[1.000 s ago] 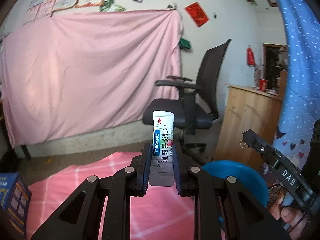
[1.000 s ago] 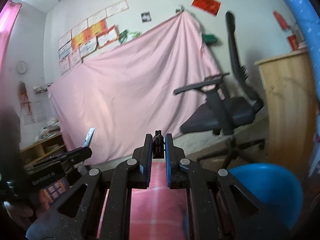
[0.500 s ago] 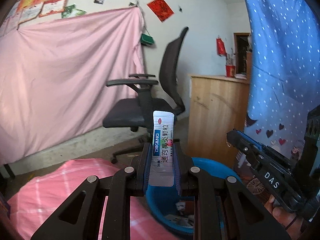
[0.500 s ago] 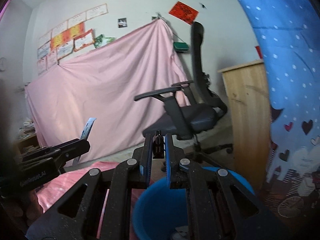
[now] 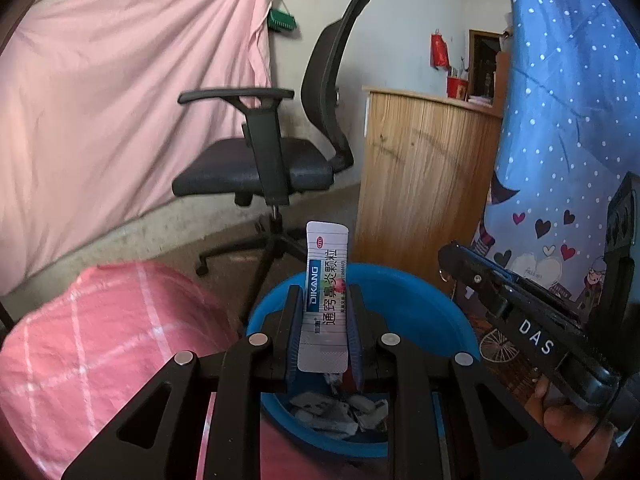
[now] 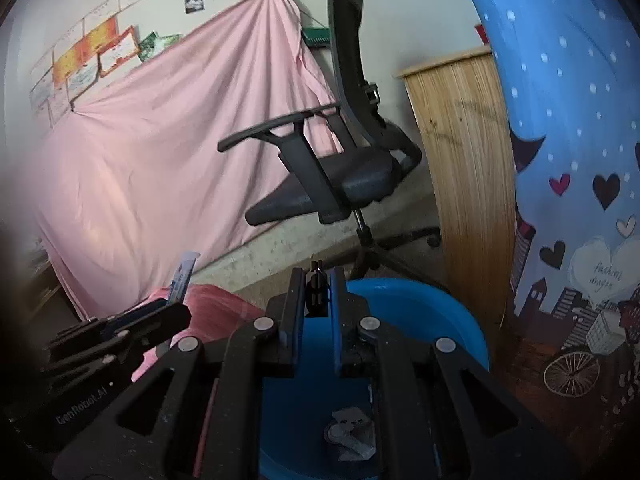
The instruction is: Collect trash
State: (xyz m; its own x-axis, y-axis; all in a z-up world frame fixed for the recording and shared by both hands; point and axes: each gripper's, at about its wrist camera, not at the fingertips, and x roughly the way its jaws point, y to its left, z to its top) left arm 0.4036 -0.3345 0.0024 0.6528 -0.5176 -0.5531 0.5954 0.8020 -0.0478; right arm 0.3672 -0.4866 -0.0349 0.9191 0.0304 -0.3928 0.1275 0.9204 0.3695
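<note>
My left gripper [image 5: 322,304] is shut on a white and blue DIKANG medicine sachet [image 5: 325,280], held upright over the blue basin [image 5: 432,312]. The basin holds crumpled grey wrappers [image 5: 336,412]. My right gripper [image 6: 317,292] is shut on a small black binder clip [image 6: 316,294] above the same blue basin [image 6: 440,320], which holds a grey scrap [image 6: 352,434]. The left gripper with the sachet [image 6: 182,280] shows at the left of the right wrist view. The right gripper [image 5: 520,312] shows at the right of the left wrist view.
A black office chair [image 5: 280,152] stands behind the basin. A wooden counter [image 5: 424,176] is at the right, next to a blue dotted curtain [image 5: 560,120]. A pink checked cloth [image 5: 100,340] covers the surface at left. A pink sheet [image 5: 120,100] hangs on the wall.
Both grippers have swung right and tilted down from over the pink cloth to above the blue basin. Each still holds its item.
</note>
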